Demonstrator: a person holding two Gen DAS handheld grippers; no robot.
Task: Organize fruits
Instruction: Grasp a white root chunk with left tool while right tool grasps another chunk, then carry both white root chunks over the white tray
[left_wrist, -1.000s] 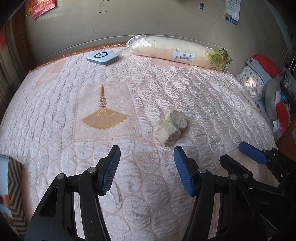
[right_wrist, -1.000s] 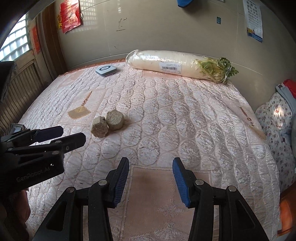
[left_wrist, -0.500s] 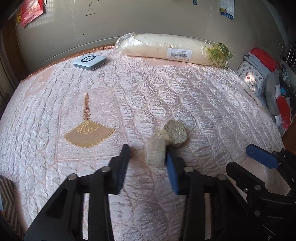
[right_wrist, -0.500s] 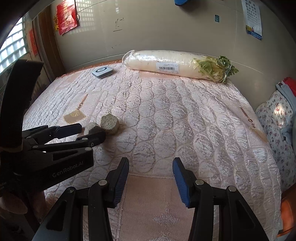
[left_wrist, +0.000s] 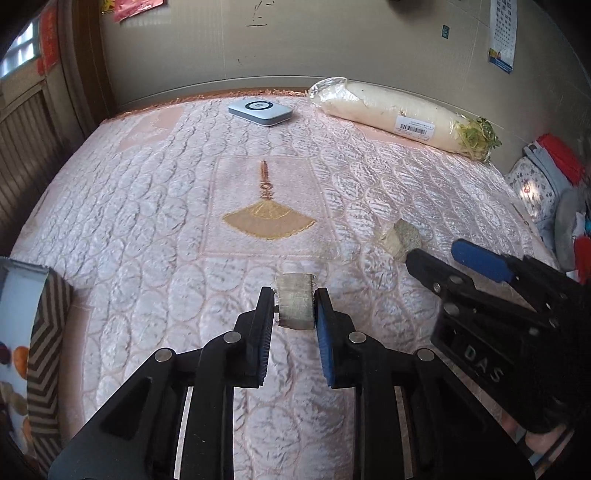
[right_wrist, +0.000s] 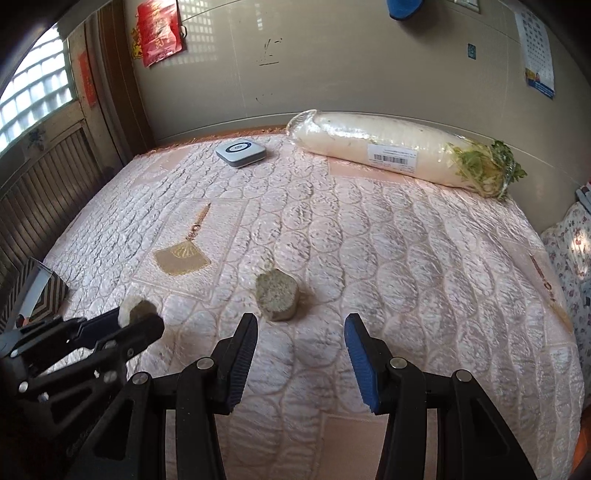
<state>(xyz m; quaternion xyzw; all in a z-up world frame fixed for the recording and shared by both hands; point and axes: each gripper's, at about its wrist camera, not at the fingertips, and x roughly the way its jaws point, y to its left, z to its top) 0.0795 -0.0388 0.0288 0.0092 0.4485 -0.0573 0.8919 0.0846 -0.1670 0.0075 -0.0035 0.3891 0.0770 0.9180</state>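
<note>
Two short pale cut pieces, fibrous at the ends, are on the pink quilted bed. My left gripper (left_wrist: 294, 308) is shut on the first piece (left_wrist: 295, 304), held just above the quilt; the right wrist view shows it (right_wrist: 136, 310) at the tips of the left gripper (right_wrist: 129, 323). The second piece (right_wrist: 277, 295) lies on the quilt just ahead of my right gripper (right_wrist: 301, 354), which stands open with nothing between its fingers. In the left wrist view that piece (left_wrist: 402, 238) lies beyond the right gripper (left_wrist: 443, 258).
A long wrapped white radish (right_wrist: 399, 151) lies along the far wall. A small grey-blue device (right_wrist: 241, 151) sits at the back. A patterned box (left_wrist: 26, 354) stands at the near left edge. Clothes (left_wrist: 546, 177) pile up on the right.
My left gripper moved onto the nearer piece, shut on it and carried it left, away from the other. My right gripper shifted left toward the remaining piece, jaws unchanged.
</note>
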